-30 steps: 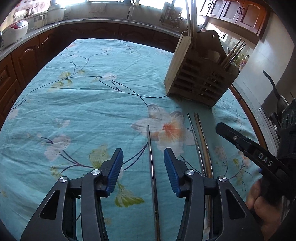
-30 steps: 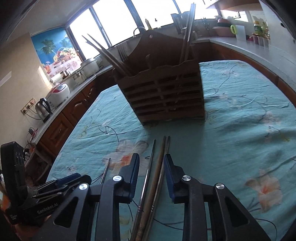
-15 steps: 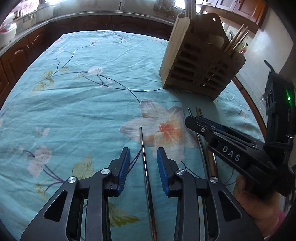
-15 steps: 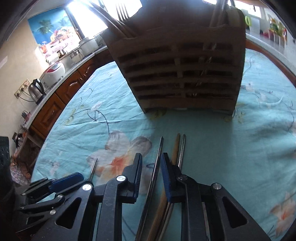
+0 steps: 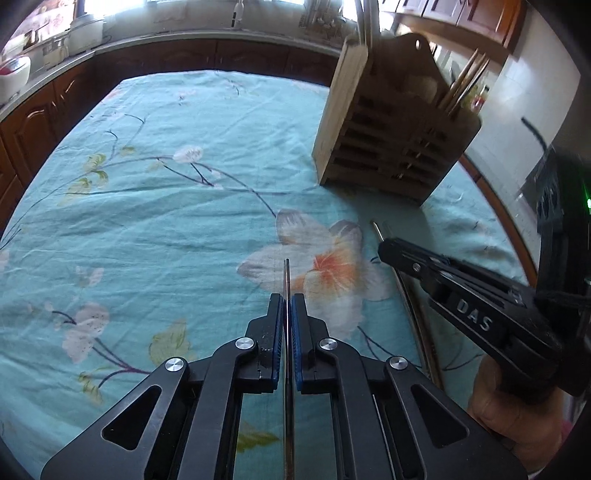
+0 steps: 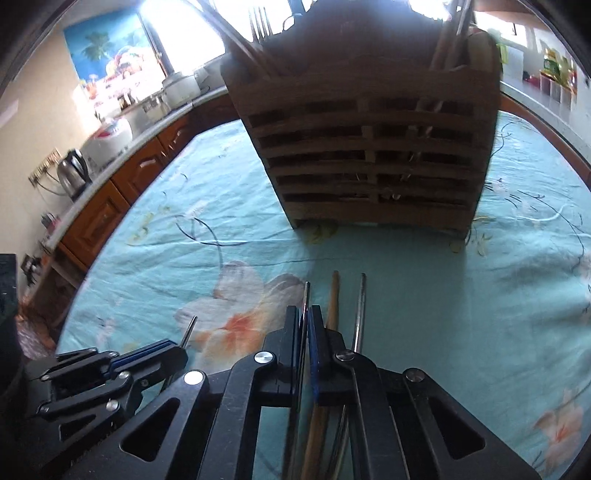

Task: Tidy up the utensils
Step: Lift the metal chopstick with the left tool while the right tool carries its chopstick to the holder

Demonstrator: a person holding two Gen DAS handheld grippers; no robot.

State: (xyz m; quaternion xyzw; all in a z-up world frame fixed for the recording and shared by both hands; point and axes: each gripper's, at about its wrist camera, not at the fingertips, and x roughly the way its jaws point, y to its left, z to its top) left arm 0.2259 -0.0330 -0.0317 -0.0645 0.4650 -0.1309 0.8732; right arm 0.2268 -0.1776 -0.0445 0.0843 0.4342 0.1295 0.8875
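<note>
The left tongs (image 5: 287, 301) are closed on a thin metal chopstick (image 5: 286, 275). Its blue pads (image 5: 297, 332) press the stick from both sides, and the tip of the stick reaches a little past them, over the orange flower printed on the cloth (image 5: 166, 221). These tongs have just been closing, with the stick between them.

The right tongs (image 6: 306, 314) are also closed, on a second metal chopstick (image 6: 306, 291), the left one of three sticks that lie side by side on the bench. They too have just been closing around it. Just beside it, on the right, lies a wooden chopstick (image 6: 334, 295), and next to that a third metal chopstick (image 6: 361, 302). Both of these pass under the right finger of the tongs and are not between the pads. I cannot tell if the two gripped sticks are lifted or rest on the cloth.

The wooden holder (image 6: 369, 147) stands upright on the cloth, beyond the tips of all the sticks and apart from them. A fork (image 6: 259, 22) and more chopsticks stand in it.

In the left view the right tongs come in from the right side, held by a hand (image 5: 517, 406). In the right view the left tongs are at the lower left, with the tip of their stick showing.
</note>
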